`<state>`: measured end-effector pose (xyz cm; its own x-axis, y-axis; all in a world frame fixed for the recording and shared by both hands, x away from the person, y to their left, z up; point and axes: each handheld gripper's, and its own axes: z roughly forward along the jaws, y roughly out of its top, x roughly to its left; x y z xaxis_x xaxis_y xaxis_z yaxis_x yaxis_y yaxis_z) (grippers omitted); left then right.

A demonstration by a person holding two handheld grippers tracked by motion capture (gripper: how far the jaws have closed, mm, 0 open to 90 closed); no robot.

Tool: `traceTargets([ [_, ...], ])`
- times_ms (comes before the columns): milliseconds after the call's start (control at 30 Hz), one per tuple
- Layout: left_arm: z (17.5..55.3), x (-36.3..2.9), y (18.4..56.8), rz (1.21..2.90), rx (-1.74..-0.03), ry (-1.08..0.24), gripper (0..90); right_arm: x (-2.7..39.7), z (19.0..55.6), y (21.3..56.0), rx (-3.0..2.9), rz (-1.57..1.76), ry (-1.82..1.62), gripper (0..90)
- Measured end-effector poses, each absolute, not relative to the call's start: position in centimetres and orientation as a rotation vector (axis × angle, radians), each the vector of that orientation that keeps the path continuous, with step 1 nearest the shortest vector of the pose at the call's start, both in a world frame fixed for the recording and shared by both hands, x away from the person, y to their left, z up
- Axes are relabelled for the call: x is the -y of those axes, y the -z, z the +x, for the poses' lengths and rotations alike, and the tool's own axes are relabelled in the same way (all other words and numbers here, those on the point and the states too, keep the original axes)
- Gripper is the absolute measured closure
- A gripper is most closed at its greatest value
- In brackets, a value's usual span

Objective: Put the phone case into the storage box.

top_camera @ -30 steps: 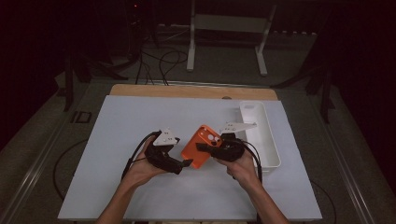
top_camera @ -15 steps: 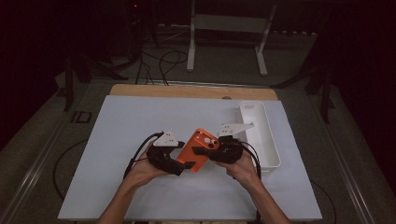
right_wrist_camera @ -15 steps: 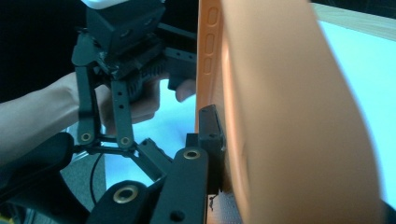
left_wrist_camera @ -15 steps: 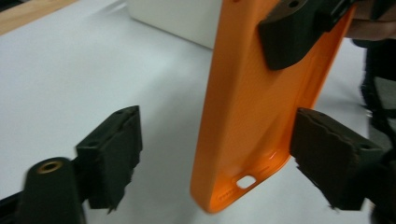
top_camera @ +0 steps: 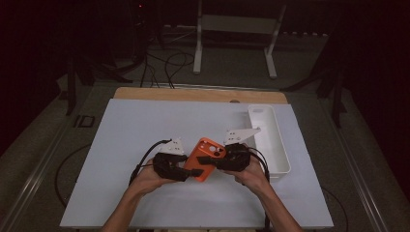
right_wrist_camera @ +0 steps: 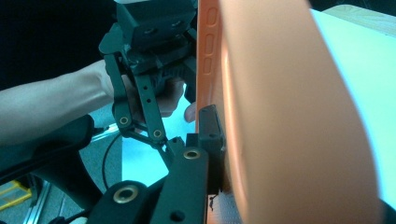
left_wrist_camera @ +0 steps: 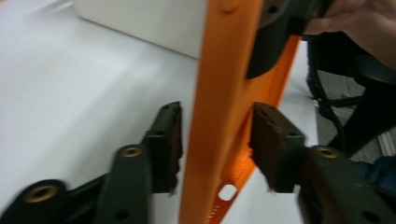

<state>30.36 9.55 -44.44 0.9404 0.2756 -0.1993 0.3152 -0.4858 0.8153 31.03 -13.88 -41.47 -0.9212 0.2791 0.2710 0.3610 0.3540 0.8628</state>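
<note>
High view: the orange phone case (top_camera: 205, 157) is held above the white table (top_camera: 145, 130), at 9 o'clock of the white tray (top_camera: 278, 145). The right gripper (top_camera: 212, 162) clamps it. Left gripper view: the left gripper (left_wrist_camera: 215, 140) jaws have just been closing around the case edge, the pads not yet pressing. Right gripper view: the right gripper pad (right_wrist_camera: 209, 135) presses the case.

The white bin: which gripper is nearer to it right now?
Right. The right gripper sits just beside the white bin, holding the orange phone case; the left gripper is farther, across the case.

A white table top (top_camera: 145, 145) carries a white tray (top_camera: 270, 145) at its right edge
</note>
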Motion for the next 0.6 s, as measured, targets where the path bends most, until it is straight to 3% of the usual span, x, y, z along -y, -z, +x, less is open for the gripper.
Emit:
traceTargets([
  [233,30.39,-9.75,44.63,2.092,-0.388,0.106,73.6,14.16,31.34,41.72,2.486,-0.586,1.642,85.6],
  [433,30.31,-9.86,44.77,2.087,-0.395,0.083,84.7,14.15,31.4,41.77,2.474,-0.593,1.647,74.8],
  [600,30.08,-9.67,44.77,2.093,-0.399,0.047,85.2,14.13,31.56,41.89,2.456,-0.63,1.65,67.0],
])
